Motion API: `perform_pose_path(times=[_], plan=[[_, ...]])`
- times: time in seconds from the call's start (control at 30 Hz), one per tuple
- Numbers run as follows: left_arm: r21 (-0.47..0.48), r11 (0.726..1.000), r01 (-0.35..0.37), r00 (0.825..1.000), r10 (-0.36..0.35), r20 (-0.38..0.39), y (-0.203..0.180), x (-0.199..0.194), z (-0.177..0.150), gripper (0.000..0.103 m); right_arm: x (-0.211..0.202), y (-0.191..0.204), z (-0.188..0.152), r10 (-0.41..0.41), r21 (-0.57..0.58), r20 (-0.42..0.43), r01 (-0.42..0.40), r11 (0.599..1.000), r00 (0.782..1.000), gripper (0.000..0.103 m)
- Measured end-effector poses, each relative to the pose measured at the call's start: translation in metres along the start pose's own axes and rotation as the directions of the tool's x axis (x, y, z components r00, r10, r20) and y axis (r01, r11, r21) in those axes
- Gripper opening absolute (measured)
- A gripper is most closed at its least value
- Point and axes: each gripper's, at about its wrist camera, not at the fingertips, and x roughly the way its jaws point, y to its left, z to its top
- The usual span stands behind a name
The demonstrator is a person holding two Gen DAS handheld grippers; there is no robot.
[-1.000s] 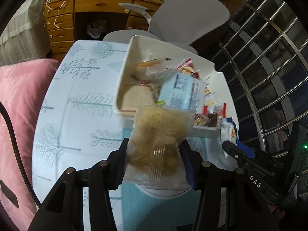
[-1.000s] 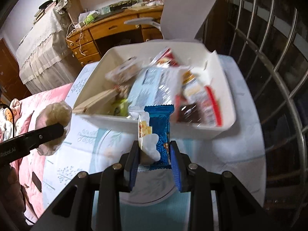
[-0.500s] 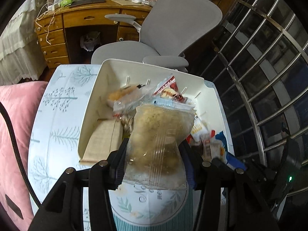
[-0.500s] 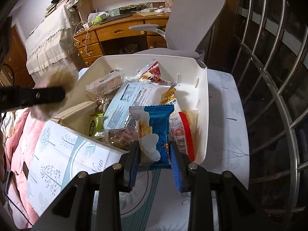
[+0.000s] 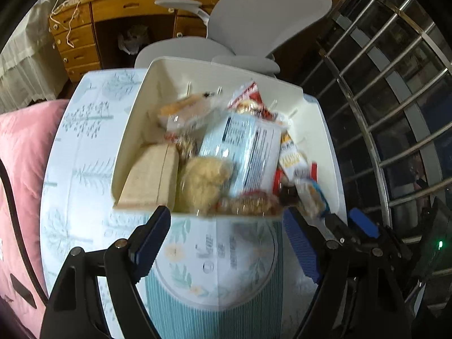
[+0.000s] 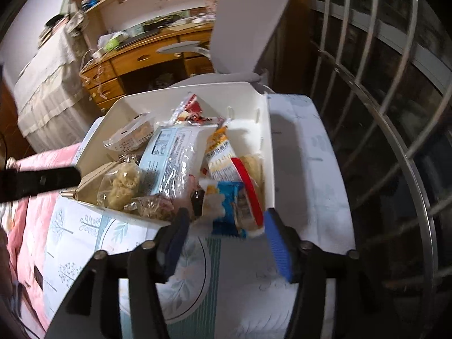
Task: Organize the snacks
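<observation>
While its jaws are opening with nothing between them, the left gripper (image 5: pixel 227 244) sits at lower centre; one white bin (image 5: pixel 322 130) above holds one clear bag of pale snacks (image 5: pixel 204 182) among several packets. From the right wrist, the right gripper (image 6: pixel 224 243) is opening too, pads clear of one blue packet (image 6: pixel 230 206) at the bin's near edge.

Both wrist views look steeply down, close above the same white bin (image 5: pixel 322 130) (image 6: pixel 268 147) of snacks.
</observation>
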Motion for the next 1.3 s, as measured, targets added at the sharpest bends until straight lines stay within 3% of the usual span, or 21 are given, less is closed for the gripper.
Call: perform_pose_path(times=[0.23,0.47,0.67,0.93,1.1,1.3], plan=[[0.026,0.999,0.022,1.000,-0.021,-0.019,0.024,-0.036,-0.056,0.081,-0.023,0.014,-0.040,-0.044,0.093,-0.051,0.048,0.994,0.998,0.072],[-0.038,0.999,-0.039,0.999,0.039,-0.003,0.067,-0.065,-0.128,0.081,-0.042,0.037,-0.103,0.023,0.202,-0.159,0.010,0.979,0.987,0.077],[-0.041,0.998,-0.049,0.999,0.049,0.008,0.079,-0.100,-0.161,0.081,-0.077,0.055,-0.136,0.038,0.205,-0.203,0.005,0.979,0.978,0.083],[0.023,0.994,-0.105,0.993,0.104,0.059,0.039,-0.154,-0.158,0.084,-0.139,0.058,-0.118,0.050,0.142,-0.180,-0.024,0.990,0.982,0.093],[0.072,0.992,-0.099,0.989,0.090,0.118,0.007,-0.183,-0.156,0.089,-0.185,0.057,-0.099,0.087,0.096,-0.130,-0.075,0.993,0.988,0.095],[0.084,0.989,-0.123,0.983,0.109,0.150,-0.018,-0.201,-0.162,0.091,-0.217,0.060,-0.101,0.092,0.065,-0.139,-0.084,0.994,0.986,0.095]])
